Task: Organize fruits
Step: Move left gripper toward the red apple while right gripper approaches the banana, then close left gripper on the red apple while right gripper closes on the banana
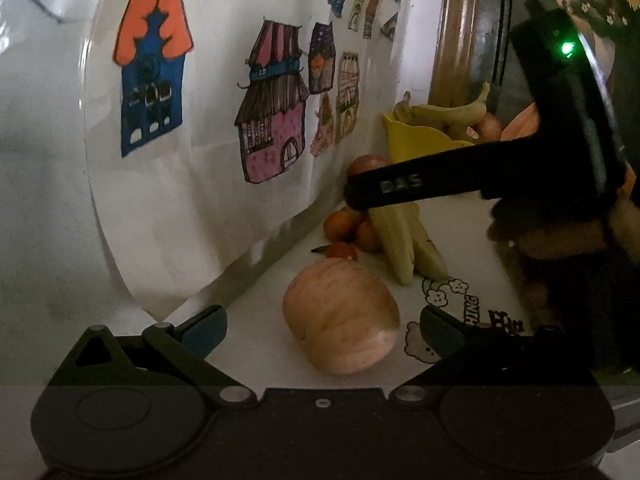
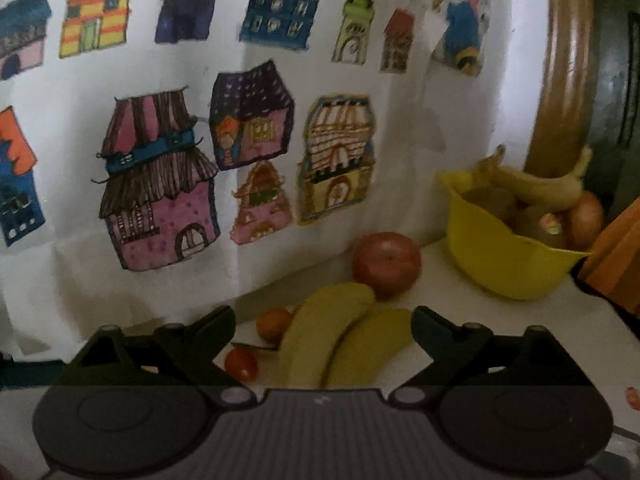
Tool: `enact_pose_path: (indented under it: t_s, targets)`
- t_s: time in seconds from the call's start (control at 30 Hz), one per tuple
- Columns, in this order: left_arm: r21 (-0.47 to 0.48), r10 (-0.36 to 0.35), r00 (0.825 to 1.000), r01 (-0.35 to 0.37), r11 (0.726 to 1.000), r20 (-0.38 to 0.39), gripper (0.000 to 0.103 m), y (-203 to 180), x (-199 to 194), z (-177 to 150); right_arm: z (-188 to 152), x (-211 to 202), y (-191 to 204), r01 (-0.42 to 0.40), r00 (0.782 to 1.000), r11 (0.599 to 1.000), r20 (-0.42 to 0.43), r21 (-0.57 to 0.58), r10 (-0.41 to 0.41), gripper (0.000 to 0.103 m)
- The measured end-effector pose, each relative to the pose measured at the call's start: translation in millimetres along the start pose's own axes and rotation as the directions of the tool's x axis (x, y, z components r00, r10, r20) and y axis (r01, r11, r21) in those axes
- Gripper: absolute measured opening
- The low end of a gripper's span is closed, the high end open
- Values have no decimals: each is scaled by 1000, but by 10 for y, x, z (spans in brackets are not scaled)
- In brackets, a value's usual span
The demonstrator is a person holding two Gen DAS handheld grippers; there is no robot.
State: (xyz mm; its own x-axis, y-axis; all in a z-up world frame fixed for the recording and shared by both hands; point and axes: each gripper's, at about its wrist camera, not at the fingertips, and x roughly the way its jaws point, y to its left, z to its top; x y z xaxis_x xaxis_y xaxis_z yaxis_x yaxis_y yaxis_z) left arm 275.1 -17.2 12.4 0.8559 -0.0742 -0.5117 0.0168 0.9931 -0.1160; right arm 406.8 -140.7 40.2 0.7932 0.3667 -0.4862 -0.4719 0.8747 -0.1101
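In the left wrist view a pale apple (image 1: 340, 320) lies on the white table between the fingers of my left gripper (image 1: 322, 320), which is open and clear of the fruit on both sides. Beyond it are a cherry tomato (image 1: 340, 251), tangerines (image 1: 344, 224) and two bananas (image 1: 396, 240). My right gripper (image 1: 360, 196), held by a hand (image 1: 560, 232), reaches over the bananas. In the right wrist view my right gripper (image 2: 324, 316) stands open around the two bananas (image 2: 320, 340) without pressing them. A red apple (image 2: 386, 262) sits behind, and a yellow bowl (image 2: 500, 264) holds more fruit.
A paper sheet with coloured house drawings (image 2: 160, 184) hangs on the wall just behind the fruit. A tangerine (image 2: 274, 324) and the cherry tomato (image 2: 240, 364) lie left of the bananas. A curved wooden frame (image 2: 560, 80) and an orange object (image 2: 616, 248) stand by the bowl.
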Motion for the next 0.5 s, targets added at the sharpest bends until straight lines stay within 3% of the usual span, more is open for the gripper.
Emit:
enact_pose_path:
  t_s: [0.23,0.37,0.5]
  targets:
    - [-36,-23,1000,23,999,5,99,52,51,4,-29,257,1,32,999,998,15,50,-32,77]
    - [-57,-33,999,33,998,-1,89,79,95,11,-60,367,-26,51,999,996,-8,69,-50,66]
    - [-96,-65,998,64,993,0,81,131,128,16,-77,441,-50,62,998,995,-8,79,-61,64]
